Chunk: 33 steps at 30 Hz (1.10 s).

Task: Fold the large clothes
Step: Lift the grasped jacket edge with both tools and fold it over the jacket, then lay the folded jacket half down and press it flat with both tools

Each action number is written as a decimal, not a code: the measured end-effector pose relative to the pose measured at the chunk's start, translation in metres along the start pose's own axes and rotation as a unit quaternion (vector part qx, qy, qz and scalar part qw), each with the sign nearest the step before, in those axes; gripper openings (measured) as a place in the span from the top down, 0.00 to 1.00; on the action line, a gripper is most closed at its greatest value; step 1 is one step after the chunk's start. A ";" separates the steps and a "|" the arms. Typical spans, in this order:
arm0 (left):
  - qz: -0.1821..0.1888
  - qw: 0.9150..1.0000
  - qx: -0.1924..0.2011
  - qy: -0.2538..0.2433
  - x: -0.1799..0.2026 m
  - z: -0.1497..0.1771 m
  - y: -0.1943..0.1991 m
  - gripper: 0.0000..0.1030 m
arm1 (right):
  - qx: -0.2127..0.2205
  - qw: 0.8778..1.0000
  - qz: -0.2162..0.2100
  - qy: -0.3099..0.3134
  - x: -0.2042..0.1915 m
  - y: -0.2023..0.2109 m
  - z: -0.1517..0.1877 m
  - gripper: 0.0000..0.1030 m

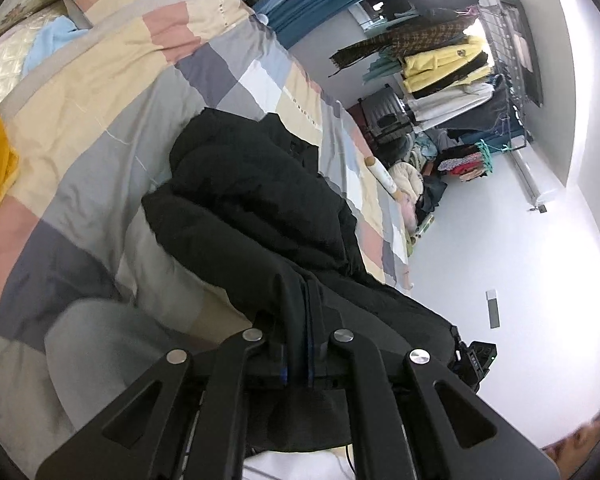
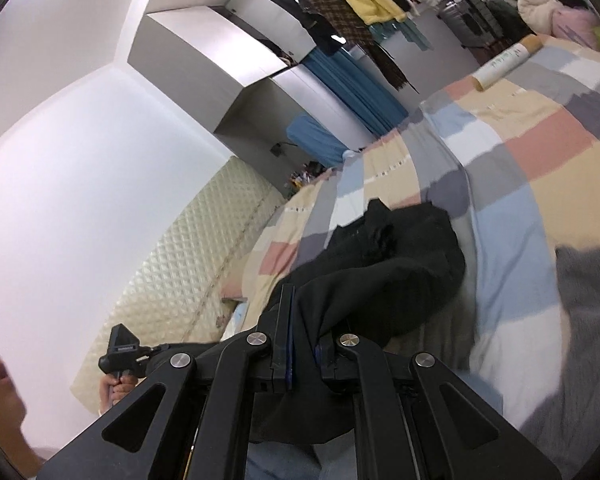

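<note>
A large black padded coat (image 1: 256,192) lies bunched on a bed with a pastel checked quilt (image 1: 100,120). My left gripper (image 1: 305,280) is shut on a black edge of the coat, which runs up between its fingers. In the right wrist view the same coat (image 2: 400,256) drapes from my right gripper (image 2: 304,300), which is shut on another fold of it, lifted above the quilt (image 2: 540,168). The other handheld gripper (image 2: 120,354) shows at lower left, held by a hand.
A cardboard tube (image 1: 382,174) lies on the far bed edge, also seen as the tube (image 2: 504,62). A loaded clothes rack (image 1: 440,64) and a suitcase (image 1: 384,116) stand past the bed. A grey garment (image 2: 588,320) lies on the quilt. A quilted headboard (image 2: 188,272) backs the bed.
</note>
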<state>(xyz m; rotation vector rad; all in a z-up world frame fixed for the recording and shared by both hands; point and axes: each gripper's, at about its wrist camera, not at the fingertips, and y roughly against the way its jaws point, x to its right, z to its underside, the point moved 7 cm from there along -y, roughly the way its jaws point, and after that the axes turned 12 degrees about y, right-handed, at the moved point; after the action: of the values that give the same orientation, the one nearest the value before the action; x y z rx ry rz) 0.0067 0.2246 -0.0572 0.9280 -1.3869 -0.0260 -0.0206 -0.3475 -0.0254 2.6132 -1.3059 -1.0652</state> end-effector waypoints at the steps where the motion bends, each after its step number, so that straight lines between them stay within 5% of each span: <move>1: -0.001 1.000 0.001 0.010 0.000 -0.013 -0.005 0.95 | 0.001 1.000 -0.004 -0.005 0.004 -0.008 -0.007 0.95; 15: -0.070 0.997 0.040 0.011 0.048 -0.131 -0.054 0.91 | 0.003 0.997 0.068 -0.039 0.072 -0.125 -0.119 0.95; 20: -0.133 0.988 0.072 -0.013 0.062 -0.165 -0.085 0.89 | -0.019 0.991 0.120 -0.047 0.106 -0.175 -0.144 0.96; 33: -0.346 0.923 0.132 -0.108 0.058 -0.249 -0.200 0.89 | -0.114 0.958 0.261 -0.038 0.200 -0.308 -0.149 0.96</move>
<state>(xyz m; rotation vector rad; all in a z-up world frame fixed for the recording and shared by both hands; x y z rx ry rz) 0.3271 0.1967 -0.0987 1.6488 -1.2103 -0.5002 0.3640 -0.3301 -0.1203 1.9176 -1.6448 -1.1372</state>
